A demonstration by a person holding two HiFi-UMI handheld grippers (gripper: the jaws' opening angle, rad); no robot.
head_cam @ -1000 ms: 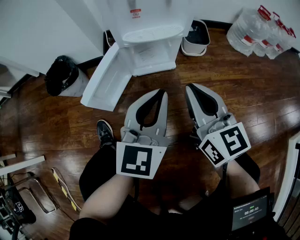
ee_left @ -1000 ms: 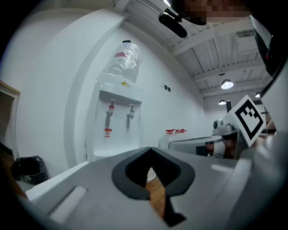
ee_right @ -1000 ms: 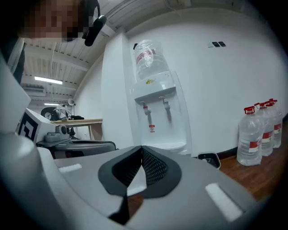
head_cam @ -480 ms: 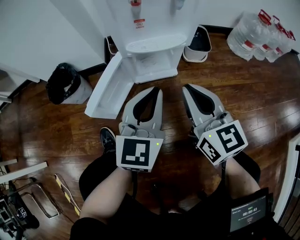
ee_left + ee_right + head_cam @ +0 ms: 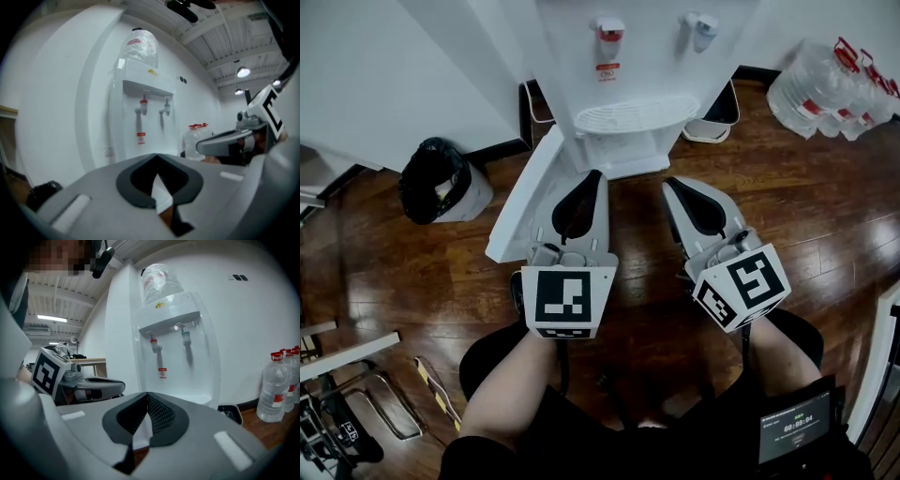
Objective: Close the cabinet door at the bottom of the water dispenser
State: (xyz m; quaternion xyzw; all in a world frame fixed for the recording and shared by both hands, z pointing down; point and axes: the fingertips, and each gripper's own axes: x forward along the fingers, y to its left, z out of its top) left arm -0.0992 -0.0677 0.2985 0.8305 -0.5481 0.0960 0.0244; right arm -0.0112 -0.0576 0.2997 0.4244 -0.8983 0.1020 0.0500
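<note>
head view: the water dispenser (image 5: 628, 56) stands at the top edge, and its bottom cabinet door (image 5: 523, 202) hangs open, swung out to the picture's left. the door's long axis runs from the hinge at the dispenser's lower left corner, down and left across the wooden floor (image 5: 412, 272), to its free edge. the left gripper (image 5: 593, 175), jaws together and empty, has its tip just beside the door's inner face. the right gripper (image 5: 671, 182), also closed on nothing, is farther off, in front of the dispenser. so the left is nearer, yet we judge it sits on the wrong side: the push must come from the door's outer face, further left.

left gripper view: the jaws meet; the dispenser is ahead, slightly left.

right gripper view: the jaws meet; the dispenser is ahead, and the door is out of sight below.
</note>
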